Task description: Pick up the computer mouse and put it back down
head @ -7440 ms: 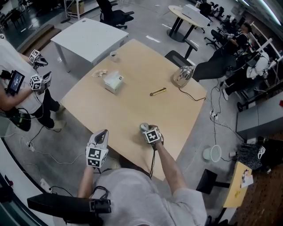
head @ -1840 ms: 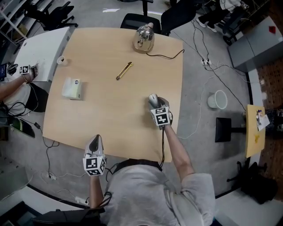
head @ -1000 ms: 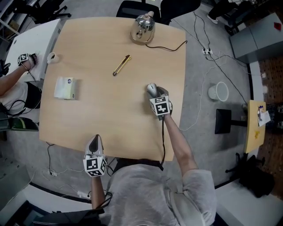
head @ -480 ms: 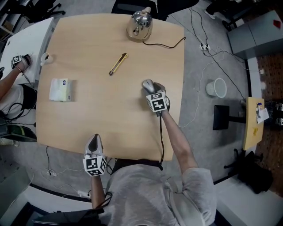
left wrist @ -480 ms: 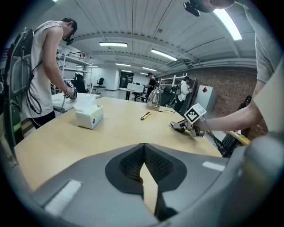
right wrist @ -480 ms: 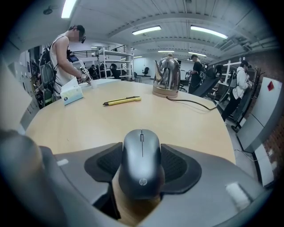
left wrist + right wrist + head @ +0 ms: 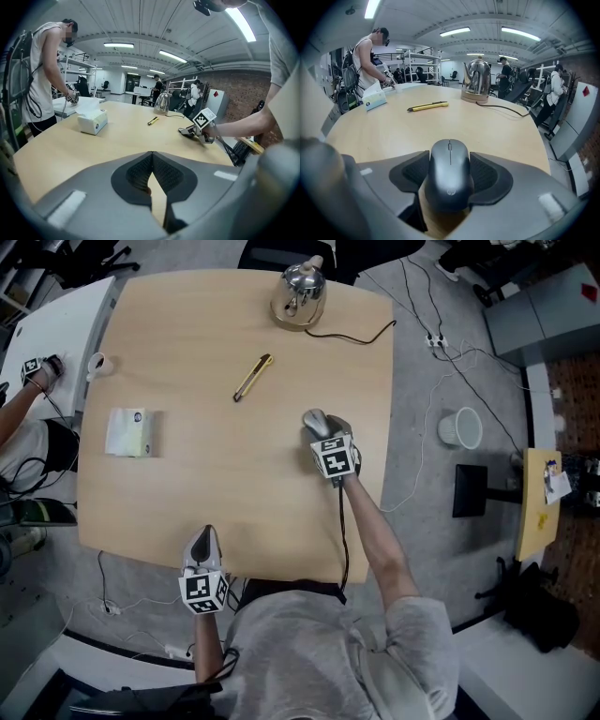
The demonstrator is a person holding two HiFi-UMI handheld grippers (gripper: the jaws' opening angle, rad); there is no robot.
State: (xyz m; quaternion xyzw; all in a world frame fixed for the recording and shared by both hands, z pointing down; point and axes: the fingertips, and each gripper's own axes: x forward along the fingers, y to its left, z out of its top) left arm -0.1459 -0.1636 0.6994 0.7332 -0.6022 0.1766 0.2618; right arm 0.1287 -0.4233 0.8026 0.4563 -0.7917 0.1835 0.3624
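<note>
**Computer mouse** point(image 7: 449, 171). Dark grey, wheel end pointing away from the gripper body. Located toward the right side of the table point(image 7: 187, 484), well apart from everything else on it. Clamped at both flanks by the right gripper point(image 7: 323, 430), jaws closed on it with pads touching its sides. Low over the wood. Resting on it or just clear of it: cannot tell.

**Left gripper** point(image 7: 151, 174). Jaws pressed together, nothing between them. Held at the near edge of the table, well apart from the mouse. Idle.

**Other entries, none in the way:**
- Steel kettle point(image 7: 298, 294) with black cord, at the far edge.
- Yellow cutter point(image 7: 252, 377), between kettle and mouse, a little to the left.
- Tissue box point(image 7: 125, 432), at the left side.

**Step in hand, as judged:** Grasp secured. Either the start of the lift or the end of the set-down, not separable from this moment alone.

**Next move, as judged:**
- If lifting: a short straight rise, grip kept firm and level.
- If setting down: lowering flat until the base meets the wood, then opening the jaws evenly and drawing back along the mouse's long axis to avoid dragging it.
</note>
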